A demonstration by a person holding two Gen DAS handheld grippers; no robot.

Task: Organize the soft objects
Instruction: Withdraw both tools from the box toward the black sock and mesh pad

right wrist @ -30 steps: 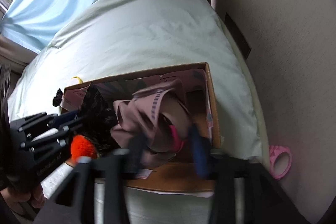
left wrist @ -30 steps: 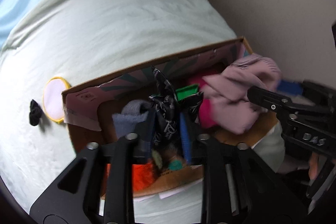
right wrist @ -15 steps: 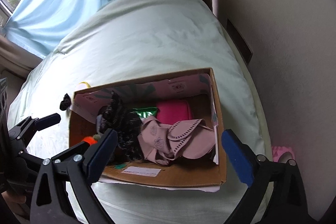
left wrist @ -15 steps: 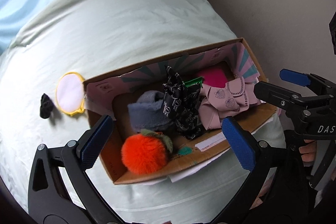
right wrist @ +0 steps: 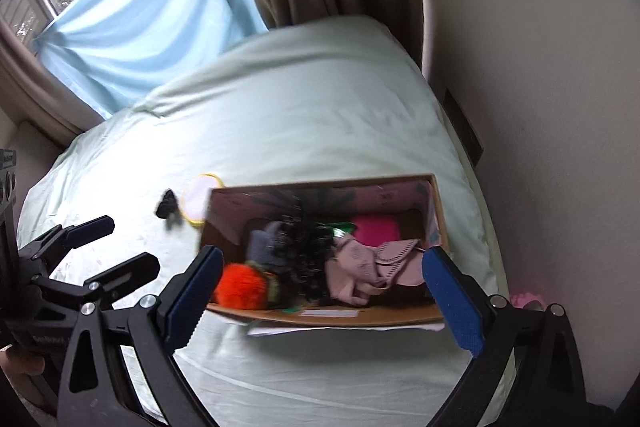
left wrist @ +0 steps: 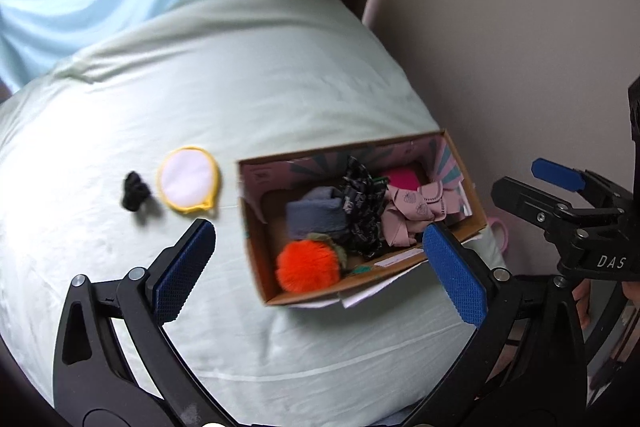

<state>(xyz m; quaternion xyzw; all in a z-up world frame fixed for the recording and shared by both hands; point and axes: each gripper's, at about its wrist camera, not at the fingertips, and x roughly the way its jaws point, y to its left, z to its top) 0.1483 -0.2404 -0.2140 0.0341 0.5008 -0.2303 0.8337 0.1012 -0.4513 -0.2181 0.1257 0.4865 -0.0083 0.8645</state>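
Both my grippers are above the bed [left wrist: 248,79] with the jaws wide apart and nothing between them; they have just been opening. My left gripper [left wrist: 316,267] looks down at the cardboard box [left wrist: 256,267], and my right gripper [right wrist: 320,291] hangs over the same box. In the box lie an orange fluffy ball [left wrist: 308,267], a grey cloth [left wrist: 316,215], a black patterned cloth [left wrist: 362,207] and a pink cloth [left wrist: 408,211]. Outside it, to the left, a round pad with yellow edge [left wrist: 187,179] and a small black thing [left wrist: 134,191] lie on the sheet, side by side across the bed. I think they come next, and my left gripper is nearer to them. In the right wrist view the box wall cuts off part of the pad. The black thing is blurred, so I cannot say what it is.
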